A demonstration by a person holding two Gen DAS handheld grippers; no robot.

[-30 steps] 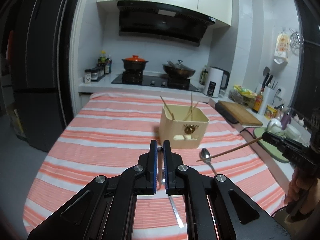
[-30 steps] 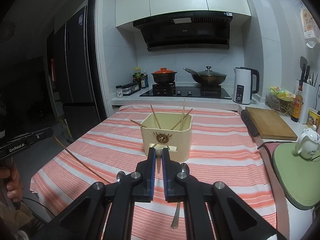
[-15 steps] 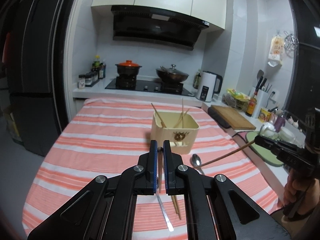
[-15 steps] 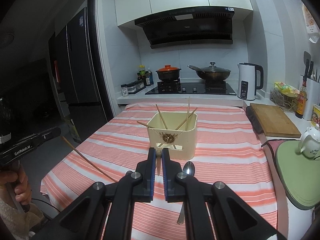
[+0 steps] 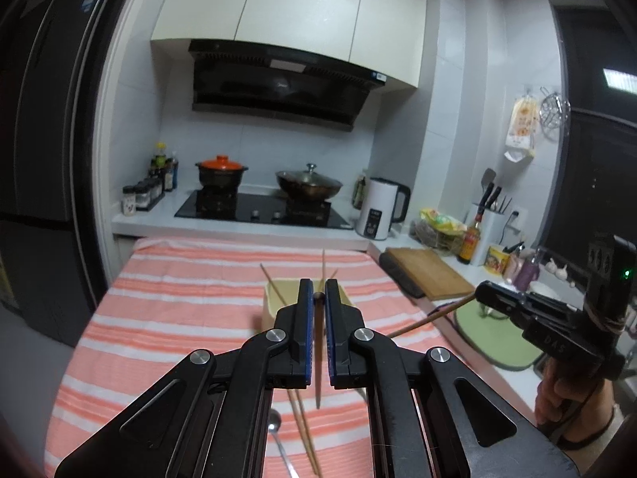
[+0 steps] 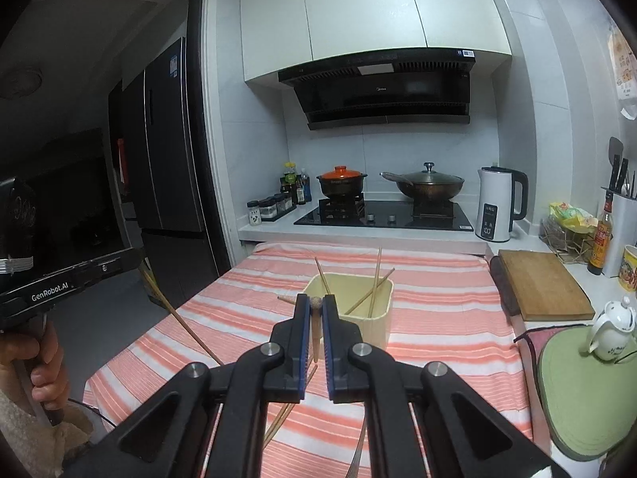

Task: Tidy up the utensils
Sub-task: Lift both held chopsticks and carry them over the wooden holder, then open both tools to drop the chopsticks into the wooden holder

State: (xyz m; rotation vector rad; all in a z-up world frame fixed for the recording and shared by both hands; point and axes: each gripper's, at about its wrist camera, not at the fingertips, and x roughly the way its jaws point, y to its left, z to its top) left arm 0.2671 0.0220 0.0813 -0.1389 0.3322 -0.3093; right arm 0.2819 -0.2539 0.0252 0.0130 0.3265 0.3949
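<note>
A cream utensil holder [image 6: 368,324] stands mid-table on the striped cloth [image 6: 438,310] with several chopsticks leaning in it. My right gripper [image 6: 316,304] is shut on a wooden chopstick [image 6: 315,338], raised in front of the holder. My left gripper [image 5: 317,290] is shut on another chopstick [image 5: 318,362], also lifted above the cloth. Each view shows the other gripper: the right gripper [image 5: 483,292] with its chopstick [image 5: 430,320], and the left gripper [image 6: 135,257] with its chopstick [image 6: 179,318]. Loose chopsticks [image 5: 302,430], a spoon [image 5: 274,430] and a fork [image 6: 358,454] lie on the cloth near me.
A wooden cutting board [image 6: 541,283] and a green mat [image 6: 577,382] with a white teapot [image 6: 609,334] lie along the right counter. Behind the table are the stove [image 6: 378,215] with two pots and a white kettle [image 6: 497,203]. A dark fridge [image 6: 167,159] stands left.
Both grippers have risen with their chopsticks held; the holder and table now sit lower in both views. More loose utensils show on the cloth below.
</note>
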